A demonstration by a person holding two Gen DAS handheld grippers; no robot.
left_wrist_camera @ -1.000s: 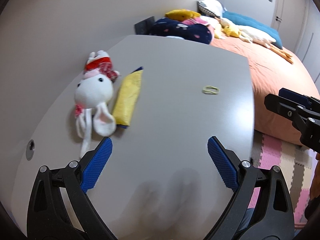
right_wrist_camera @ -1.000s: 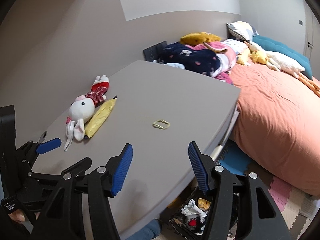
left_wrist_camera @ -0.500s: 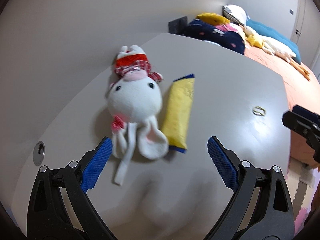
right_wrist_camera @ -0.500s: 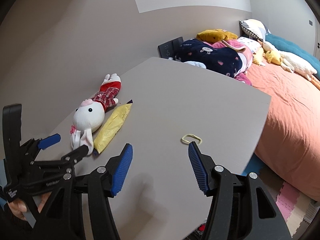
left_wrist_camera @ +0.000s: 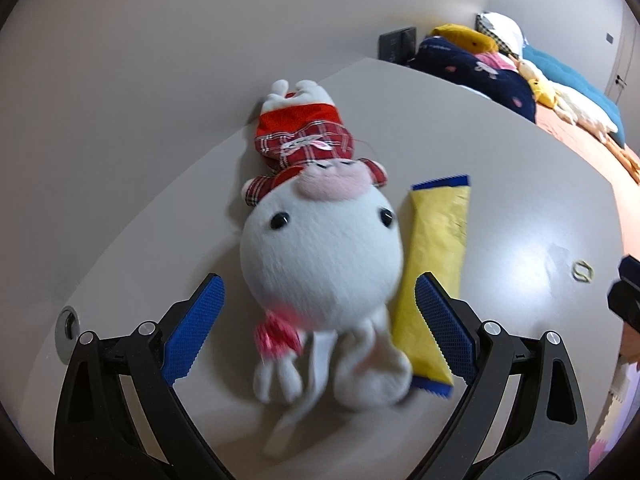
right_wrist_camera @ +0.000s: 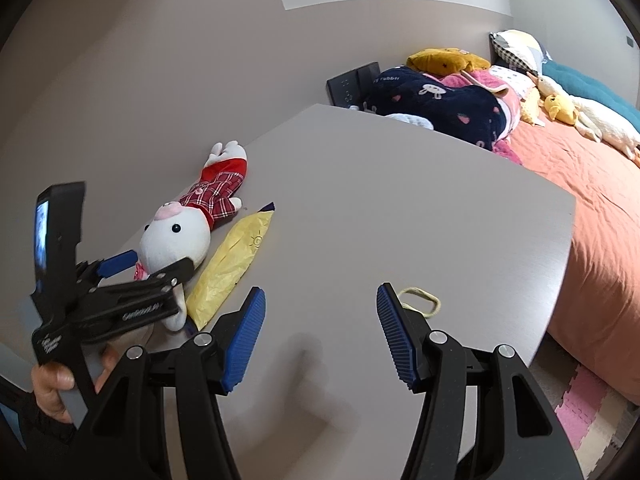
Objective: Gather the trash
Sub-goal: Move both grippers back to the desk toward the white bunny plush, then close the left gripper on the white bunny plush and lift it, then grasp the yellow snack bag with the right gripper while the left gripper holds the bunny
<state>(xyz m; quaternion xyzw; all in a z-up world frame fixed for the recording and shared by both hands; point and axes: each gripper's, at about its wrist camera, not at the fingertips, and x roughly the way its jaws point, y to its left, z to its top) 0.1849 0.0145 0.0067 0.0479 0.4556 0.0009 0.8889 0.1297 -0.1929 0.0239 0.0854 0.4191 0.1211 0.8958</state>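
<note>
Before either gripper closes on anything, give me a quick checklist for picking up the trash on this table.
1. Left gripper open: ok.
2. Left gripper lined up on the yellow wrapper: not ok, the plush bunny fills the gap between the jaws and the wrapper sits at the right finger.
3. Wrapper free of the bunny: not ok, a bunny ear overlaps its near end.
4. Right gripper open and empty: ok.
5. Right gripper centred on the rubber band: not ok, the band lies just beyond its right finger.
</note>
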